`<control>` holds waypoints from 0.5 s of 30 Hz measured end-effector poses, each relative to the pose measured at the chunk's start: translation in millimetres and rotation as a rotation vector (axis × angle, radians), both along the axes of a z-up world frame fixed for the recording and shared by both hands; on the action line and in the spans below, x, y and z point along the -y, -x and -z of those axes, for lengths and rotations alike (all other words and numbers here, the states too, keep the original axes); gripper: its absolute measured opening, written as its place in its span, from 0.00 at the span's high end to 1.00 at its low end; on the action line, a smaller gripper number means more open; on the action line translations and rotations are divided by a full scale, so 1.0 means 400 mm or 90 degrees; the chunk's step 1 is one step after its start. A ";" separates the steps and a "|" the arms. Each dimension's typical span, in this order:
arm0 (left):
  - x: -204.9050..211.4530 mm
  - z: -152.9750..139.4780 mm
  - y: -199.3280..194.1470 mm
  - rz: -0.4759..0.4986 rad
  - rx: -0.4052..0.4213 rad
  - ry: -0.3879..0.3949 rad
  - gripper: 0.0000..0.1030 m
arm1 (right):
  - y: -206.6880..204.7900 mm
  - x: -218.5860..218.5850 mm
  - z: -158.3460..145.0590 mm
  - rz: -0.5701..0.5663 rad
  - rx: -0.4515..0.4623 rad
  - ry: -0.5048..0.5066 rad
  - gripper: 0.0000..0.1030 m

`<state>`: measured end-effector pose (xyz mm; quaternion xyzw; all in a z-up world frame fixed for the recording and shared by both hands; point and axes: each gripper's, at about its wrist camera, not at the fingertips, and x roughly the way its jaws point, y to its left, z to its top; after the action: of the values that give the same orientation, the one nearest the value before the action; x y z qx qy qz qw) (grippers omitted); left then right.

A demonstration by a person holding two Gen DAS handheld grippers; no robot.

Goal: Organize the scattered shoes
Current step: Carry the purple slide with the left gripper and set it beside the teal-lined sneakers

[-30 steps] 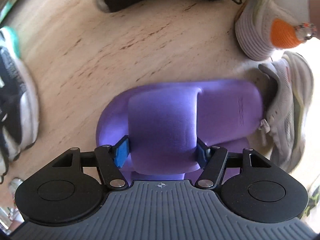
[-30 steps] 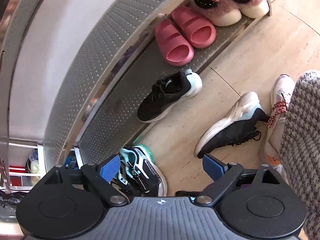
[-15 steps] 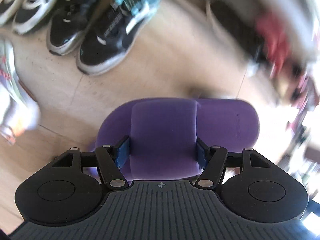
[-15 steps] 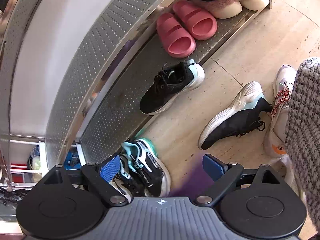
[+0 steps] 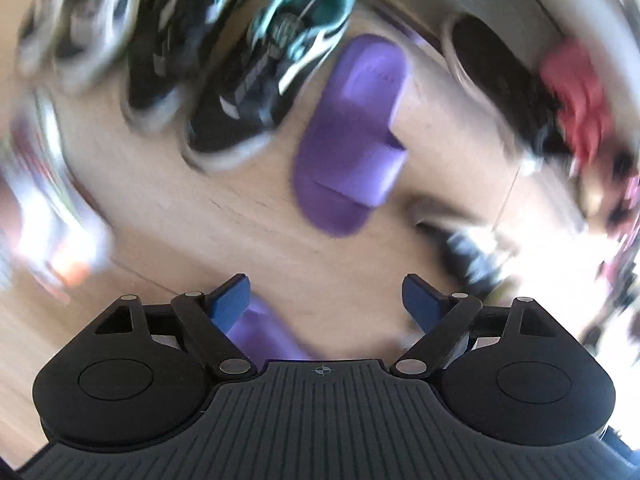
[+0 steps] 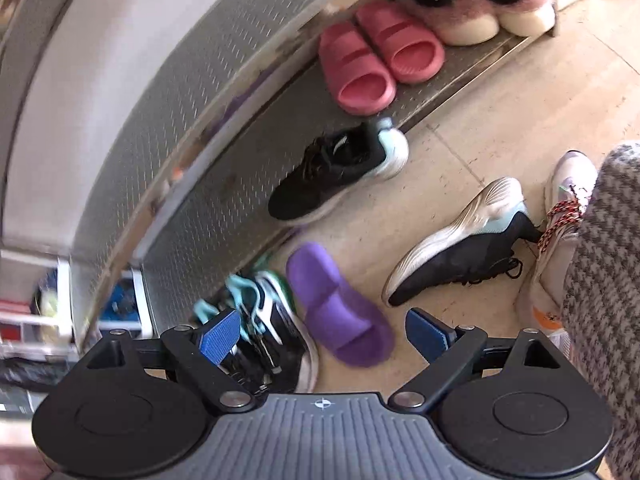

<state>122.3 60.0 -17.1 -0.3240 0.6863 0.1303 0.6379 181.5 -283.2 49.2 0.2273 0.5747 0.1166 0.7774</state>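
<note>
— Where is the purple slide (image 6: 340, 304) lying?

— It is lying flat on the floor (image 6: 480, 136), just beside the black and teal sneakers (image 6: 264, 328), in front of the shoe rack (image 6: 224, 184).

— Is the left gripper (image 5: 326, 300) holding it?

— No. Its jaws are opening, with only floor between the blue pads (image 5: 228, 302). A second purple slide (image 5: 264, 336) is peeking out right under it, behind the left pad. That picture is very blurry.

— And the right gripper (image 6: 318, 332)?

— Its jaws are standing wide apart, holding nothing. It is hanging above the floor.

— What else is sitting there?

— Pink slides (image 6: 376, 56) and fluffy slippers (image 6: 476, 4) are sitting on the rack. A black sneaker (image 6: 336, 168) is half on its edge. Another black sneaker (image 6: 460, 248) is lying on its side, well apart from the rack.
</note>
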 end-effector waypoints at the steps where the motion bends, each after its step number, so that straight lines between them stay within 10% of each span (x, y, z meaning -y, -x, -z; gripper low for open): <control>1: -0.001 -0.030 -0.006 0.065 0.007 -0.029 0.13 | 0.002 -0.013 0.005 -0.014 -0.002 0.011 0.11; 5: -0.010 -0.079 -0.013 0.227 0.044 -0.114 0.11 | 0.008 -0.079 0.033 -0.087 -0.004 0.060 0.11; 15: -0.053 -0.046 -0.051 0.271 0.102 -0.181 0.11 | -0.076 -0.378 0.292 -0.367 0.026 0.230 0.07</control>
<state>142.6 81.2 1.4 -0.0885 0.6609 0.0623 0.7427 211.9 -131.9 -67.6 -0.0882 0.6107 0.2326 0.7518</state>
